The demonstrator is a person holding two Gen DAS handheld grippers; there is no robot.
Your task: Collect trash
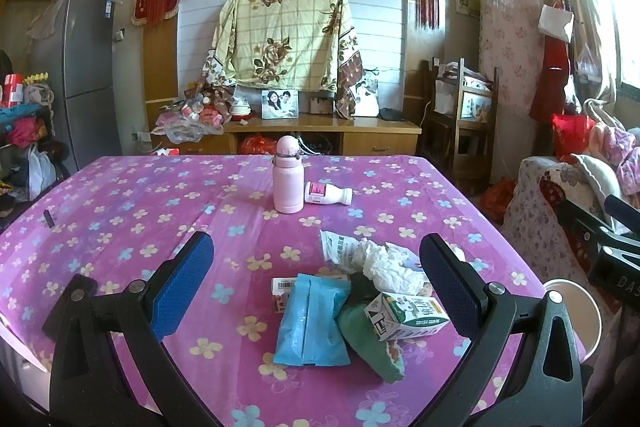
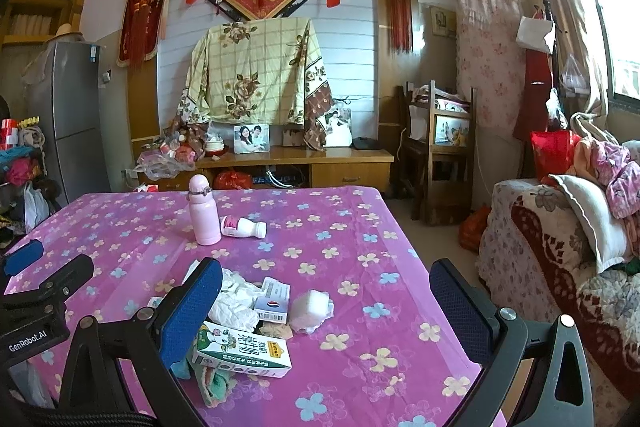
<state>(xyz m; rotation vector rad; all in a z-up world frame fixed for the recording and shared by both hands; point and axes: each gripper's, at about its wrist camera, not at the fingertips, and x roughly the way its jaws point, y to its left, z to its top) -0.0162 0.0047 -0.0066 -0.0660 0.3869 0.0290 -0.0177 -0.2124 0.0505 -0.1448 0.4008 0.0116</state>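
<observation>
**Trash heaped at the near edge, both grippers wide and empty**

Trash sits in a loose heap near the table's front edge: a blue tissue pack point(image 1: 310, 321), a milk carton point(image 1: 408, 317), crumpled white paper point(image 1: 390, 265), a small barcoded box point(image 2: 273, 299) and a green cloth point(image 1: 366, 339) partly under the carton. A white wad point(image 2: 310, 311) lies just beside the heap.

The left gripper point(image 1: 316, 291) hangs above the pile with its jaws spread wide, holding nothing; the right gripper point(image 2: 326, 311) is likewise spread and empty. Collection looks to be just starting. The next move probably calls for lowering one gripper onto a single piece and closing; the white rim point(image 1: 576, 311) past the table's right edge may be the bin, though I cannot tell.

The table point(image 1: 120, 219) wears a purple flowered cloth. Farther back stand a pink flask point(image 1: 288, 183) and a toppled white bottle point(image 1: 328, 194) just beside it. Behind are a wooden cabinet, a fridge and red wall decorations.
</observation>
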